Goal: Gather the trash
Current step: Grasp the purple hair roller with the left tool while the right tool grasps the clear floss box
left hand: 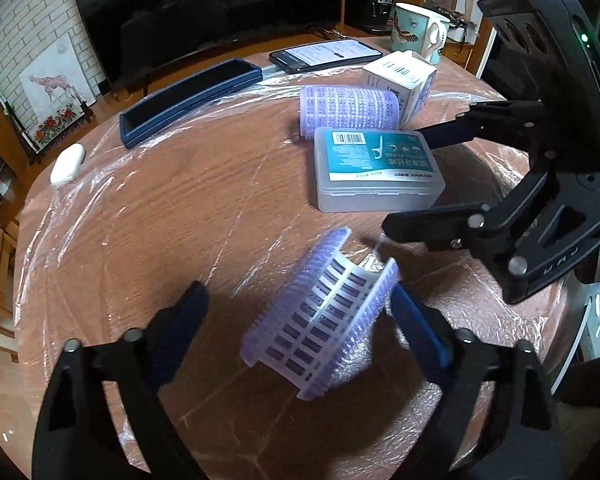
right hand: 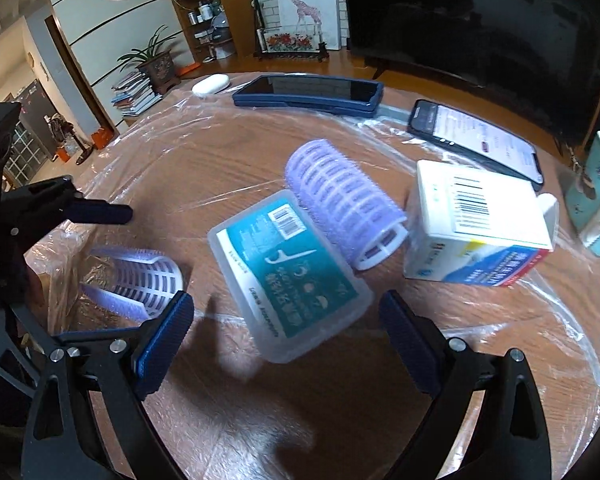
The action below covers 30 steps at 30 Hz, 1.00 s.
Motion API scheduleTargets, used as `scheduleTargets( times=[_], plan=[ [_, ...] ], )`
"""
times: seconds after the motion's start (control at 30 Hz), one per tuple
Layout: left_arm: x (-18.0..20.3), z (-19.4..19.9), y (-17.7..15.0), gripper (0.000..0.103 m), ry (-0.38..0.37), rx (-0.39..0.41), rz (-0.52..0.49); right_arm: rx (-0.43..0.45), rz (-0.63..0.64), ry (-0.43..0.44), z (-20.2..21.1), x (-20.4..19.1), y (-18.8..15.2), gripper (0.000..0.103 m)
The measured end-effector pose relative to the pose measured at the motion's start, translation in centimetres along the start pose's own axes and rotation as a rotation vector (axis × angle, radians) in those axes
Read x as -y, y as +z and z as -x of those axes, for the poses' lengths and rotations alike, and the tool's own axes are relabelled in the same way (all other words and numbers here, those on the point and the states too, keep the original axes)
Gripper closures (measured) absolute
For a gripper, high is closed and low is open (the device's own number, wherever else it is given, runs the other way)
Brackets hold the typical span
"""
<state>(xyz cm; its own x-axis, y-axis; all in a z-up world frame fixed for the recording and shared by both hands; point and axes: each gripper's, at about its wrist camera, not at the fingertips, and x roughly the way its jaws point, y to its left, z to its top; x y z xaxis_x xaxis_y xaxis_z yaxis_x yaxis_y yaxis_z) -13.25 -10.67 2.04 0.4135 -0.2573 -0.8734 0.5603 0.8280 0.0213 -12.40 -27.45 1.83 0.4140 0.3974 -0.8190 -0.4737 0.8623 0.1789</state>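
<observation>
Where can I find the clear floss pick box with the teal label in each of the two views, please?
Left wrist view: the floss pick box lies right of centre, in the upper half, just in front of the whole purple hair roller.
Right wrist view: the box lies at centre, ahead of the open right tool.
Shared landmark: the purple roller, which lies against the box's far edge in both views.
</observation>
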Motion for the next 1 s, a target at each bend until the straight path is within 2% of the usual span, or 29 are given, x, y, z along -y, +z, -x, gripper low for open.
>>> scheduleTargets(
  times=[0.07, 0.13, 0.23, 0.33, 0.43, 0.6, 0.73, 1.0],
  plan=[
    [0.0, -0.2, 0.0, 0.023, -0.003, -0.003, -0.001, 0.005, 0.01, 0.0, -0.1, -0.3, 0.0, 0.011],
    [0.0, -0.4, 0.0, 0.036, -0.012, -0.011, 0.003, 0.012, 0.013, -0.005, -0.1, -0.4, 0.0, 0.019],
    [-0.1, -0.4, -0.1, 0.044, -0.017, -0.008, 0.012, 0.019, 0.013, -0.021, 0.0, -0.5, 0.2, 0.036],
    [0.0, -0.3, -0.1, 0.047, -0.011, -0.008, 0.014, 0.013, -0.003, 0.004, 0.2, -0.4, 0.1, 0.042],
    [0.1, 0.0, -0.2, 0.056, 0.012, 0.0, 0.024, 0.019, 0.0, 0.014, 0.7, -1.0, -0.2, 0.043],
    [-0.3, 0.5, -0.8, 0.059, -0.001, 0.013, 0.075, 0.043, -0.022, 0.044, 1.9, -1.8, -1.2, 0.044],
    [-0.5, 0.7, -1.3, 0.059, -0.004, 0.009, 0.113, 0.047, -0.098, 0.091, 2.7, -1.5, -2.1, 0.045],
    [-0.5, 1.9, -2.1, 0.059, -0.025, 0.035, 0.172, 0.079, -0.186, 0.129, 4.6, -1.6, -3.6, 0.046]
  ],
)
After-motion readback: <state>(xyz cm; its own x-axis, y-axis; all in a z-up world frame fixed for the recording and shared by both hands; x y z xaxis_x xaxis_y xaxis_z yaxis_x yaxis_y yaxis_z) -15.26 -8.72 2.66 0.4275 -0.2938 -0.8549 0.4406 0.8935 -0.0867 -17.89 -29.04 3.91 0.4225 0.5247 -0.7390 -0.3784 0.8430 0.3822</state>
